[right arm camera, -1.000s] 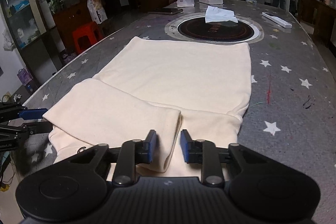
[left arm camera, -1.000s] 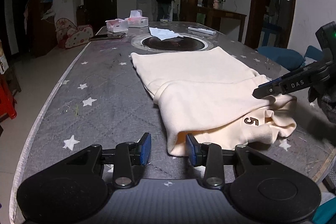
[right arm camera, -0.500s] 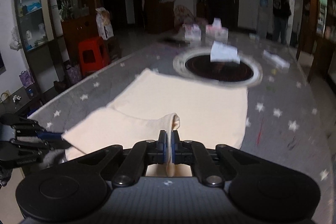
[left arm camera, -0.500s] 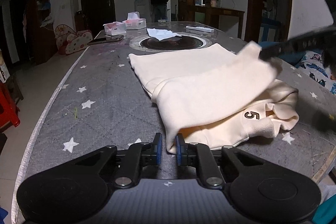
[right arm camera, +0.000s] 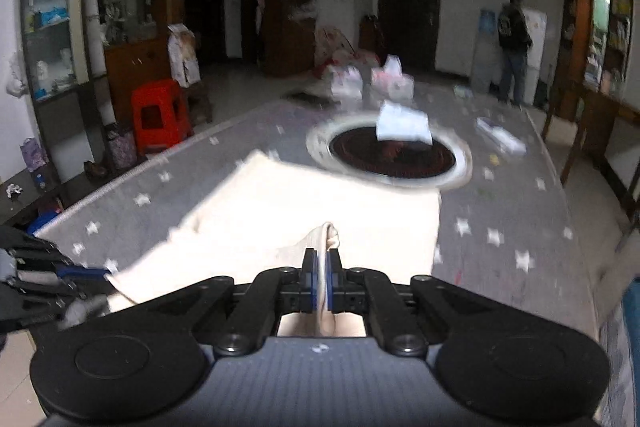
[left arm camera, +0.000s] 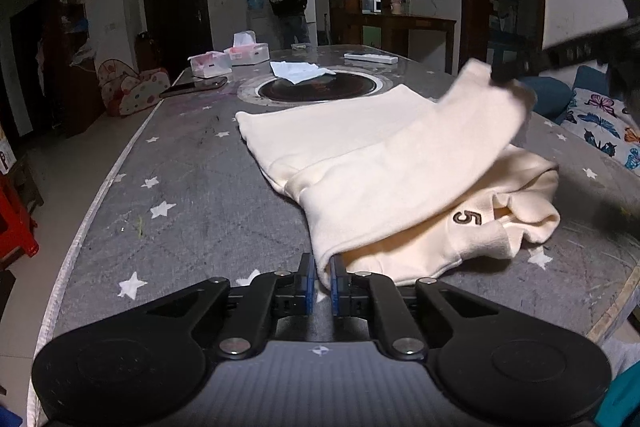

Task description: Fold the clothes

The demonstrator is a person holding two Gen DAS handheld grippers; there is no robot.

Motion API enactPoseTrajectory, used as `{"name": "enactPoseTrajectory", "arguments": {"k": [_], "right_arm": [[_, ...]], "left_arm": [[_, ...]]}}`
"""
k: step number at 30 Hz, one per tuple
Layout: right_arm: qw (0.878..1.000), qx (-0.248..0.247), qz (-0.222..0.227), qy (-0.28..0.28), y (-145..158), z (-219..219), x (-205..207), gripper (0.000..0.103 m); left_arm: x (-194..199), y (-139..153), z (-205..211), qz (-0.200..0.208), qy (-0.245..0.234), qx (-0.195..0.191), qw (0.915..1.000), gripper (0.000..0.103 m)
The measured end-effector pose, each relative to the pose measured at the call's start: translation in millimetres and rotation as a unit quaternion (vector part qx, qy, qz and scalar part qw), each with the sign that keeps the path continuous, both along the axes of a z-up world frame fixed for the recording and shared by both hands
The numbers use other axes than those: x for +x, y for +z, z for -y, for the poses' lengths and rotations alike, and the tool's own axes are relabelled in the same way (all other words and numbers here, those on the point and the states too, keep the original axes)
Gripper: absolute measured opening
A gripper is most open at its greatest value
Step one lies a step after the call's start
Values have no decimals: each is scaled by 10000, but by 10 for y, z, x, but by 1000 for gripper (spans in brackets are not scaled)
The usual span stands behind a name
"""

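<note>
Dim room, dark doors (left arm camera: 176, 7), red stool (right arm camera: 160, 115)

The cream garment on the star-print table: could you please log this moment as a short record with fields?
garment: cream garment, folded over itself, a "5" near its hem
surface: grey star-print table
left gripper: shut on the near corner of the top layer
right gripper: shut on a pinch of the cloth, held above the table
beyond the garment: round black hob with a white tissue on it

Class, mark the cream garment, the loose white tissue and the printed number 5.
cream garment (left arm camera: 360, 131), left wrist view, flat far panel.
white tissue (left arm camera: 298, 70), left wrist view, its middle.
number 5 (left arm camera: 467, 217), left wrist view, the digit.
</note>
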State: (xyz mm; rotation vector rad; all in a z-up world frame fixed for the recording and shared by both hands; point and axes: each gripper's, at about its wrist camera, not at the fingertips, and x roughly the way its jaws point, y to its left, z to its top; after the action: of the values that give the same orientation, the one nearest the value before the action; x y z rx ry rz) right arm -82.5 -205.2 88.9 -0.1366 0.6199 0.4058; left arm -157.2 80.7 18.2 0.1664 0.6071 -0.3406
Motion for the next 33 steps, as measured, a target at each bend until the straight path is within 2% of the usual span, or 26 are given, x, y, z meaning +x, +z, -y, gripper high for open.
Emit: {"name": "enactPoseTrajectory", "arguments": {"k": [4, 8, 13, 17, 21, 26, 29, 33], "right_arm": [[9988, -18, -462, -132, -319, 81, 73, 4], [9972, -44, -719, -210, -513, 135, 119, 9], [9982, 0, -578, -171, -435, 179, 77, 10], [9989, 44, -461, -109, -358, 177, 83, 10], [9988, 102, -485, -45, -383, 102, 139, 10], [9984, 119, -549, 76, -459, -8, 175, 10], [9982, 96, -589, 99, -506, -39, 203, 10], [9975, 65, -697, 20, -577, 12, 240, 10]], "left_arm": [[-15, -12, -4, -63, -70, 32, 10000, 7], [-40, 5, -26, -127, -138, 50, 9998, 7], [-63, 106, -103, -205, -353, 39, 9992, 7], [6, 303, -149, -59, -341, -50, 9994, 8], [248, 420, -65, 20, -257, -358, 9990, 8], [581, 345, 215, -27, -305, -626, 9976, 8], [726, 218, 349, -98, -254, -472, 9985, 8], [790, 43, 287, -358, -26, -335, 9988, 9]]}}
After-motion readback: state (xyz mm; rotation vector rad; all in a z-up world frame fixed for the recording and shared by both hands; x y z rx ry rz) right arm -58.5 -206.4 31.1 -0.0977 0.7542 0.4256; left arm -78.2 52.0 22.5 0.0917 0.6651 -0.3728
